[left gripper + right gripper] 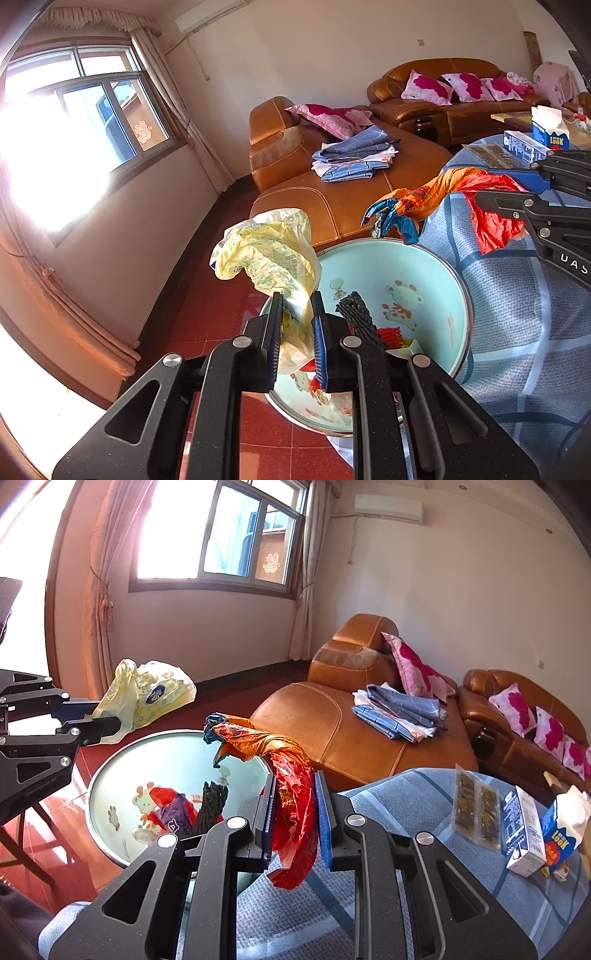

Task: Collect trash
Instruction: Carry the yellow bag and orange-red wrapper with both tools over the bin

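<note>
Left gripper (297, 332) jaws pinch yellow bag (273, 251); right gripper (293, 812) jaws clamp red-orange wrapper (291, 797), both above the basin (424, 258) by the worktop (388, 849). We judge both light, floppy, crinkly; grip bunched middles.

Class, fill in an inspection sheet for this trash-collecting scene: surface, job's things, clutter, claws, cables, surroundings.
Surface: blue checked tablecloth covers the table.
Job's things: pale green cartoon basin beside the table edge already holds wrappers and a black ridged piece; yellow plastic bag; red-orange wrapper.
Clutter: milk carton, blue-white box, two snack packets on the cloth.
Claws: left claw shut on the yellow bag above the basin; right claw shut on the wrapper.
Cables: nothing seen.
Surroundings: leather sofa with folded cloth, window.
</note>
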`<state>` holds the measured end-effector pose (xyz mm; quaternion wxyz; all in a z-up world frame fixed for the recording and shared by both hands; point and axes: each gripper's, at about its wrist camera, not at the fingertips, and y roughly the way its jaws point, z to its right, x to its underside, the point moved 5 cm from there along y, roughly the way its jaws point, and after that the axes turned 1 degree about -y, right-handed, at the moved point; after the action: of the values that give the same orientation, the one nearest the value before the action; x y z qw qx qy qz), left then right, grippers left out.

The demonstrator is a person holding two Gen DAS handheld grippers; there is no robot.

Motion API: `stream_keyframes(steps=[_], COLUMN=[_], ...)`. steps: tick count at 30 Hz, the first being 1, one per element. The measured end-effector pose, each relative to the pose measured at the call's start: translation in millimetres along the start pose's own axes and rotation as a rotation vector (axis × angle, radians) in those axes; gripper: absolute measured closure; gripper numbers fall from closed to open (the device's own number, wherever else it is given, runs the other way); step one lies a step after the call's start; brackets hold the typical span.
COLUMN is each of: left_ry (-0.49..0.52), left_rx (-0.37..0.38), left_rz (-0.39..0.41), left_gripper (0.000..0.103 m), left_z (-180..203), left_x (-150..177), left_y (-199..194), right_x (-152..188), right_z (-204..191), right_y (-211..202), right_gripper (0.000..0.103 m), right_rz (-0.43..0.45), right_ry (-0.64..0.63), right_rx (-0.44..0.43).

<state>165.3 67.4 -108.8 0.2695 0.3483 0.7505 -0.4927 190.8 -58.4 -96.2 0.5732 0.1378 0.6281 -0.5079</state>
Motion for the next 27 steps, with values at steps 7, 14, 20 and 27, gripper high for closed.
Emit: stream_keyframes(steps=[7, 14, 20, 27], left_ry=[0.003, 0.005, 0.002, 0.003], left_rx=[-0.020, -0.036, -0.043, -0.040], left_rz=[0.003, -0.009, -0.019, -0.020], left_gripper=[0.088, 0.088, 0.088, 0.088], left_z=[-2, -1, -4, -5], left_x=[0, 1, 6, 5], left_y=[0, 2, 3, 2], right_x=[-2, -4, -5, -8], right_z=[-2, -1, -4, -11], right_y=[2, 4, 6, 10], right_gripper=[0.083, 0.083, 0.083, 0.083], right_rz=[0.003, 0.005, 0.002, -0.001], right_ry=[0.014, 0.018, 0.015, 0.003], right_rx=[-0.017, -0.018, -0.028, -0.041])
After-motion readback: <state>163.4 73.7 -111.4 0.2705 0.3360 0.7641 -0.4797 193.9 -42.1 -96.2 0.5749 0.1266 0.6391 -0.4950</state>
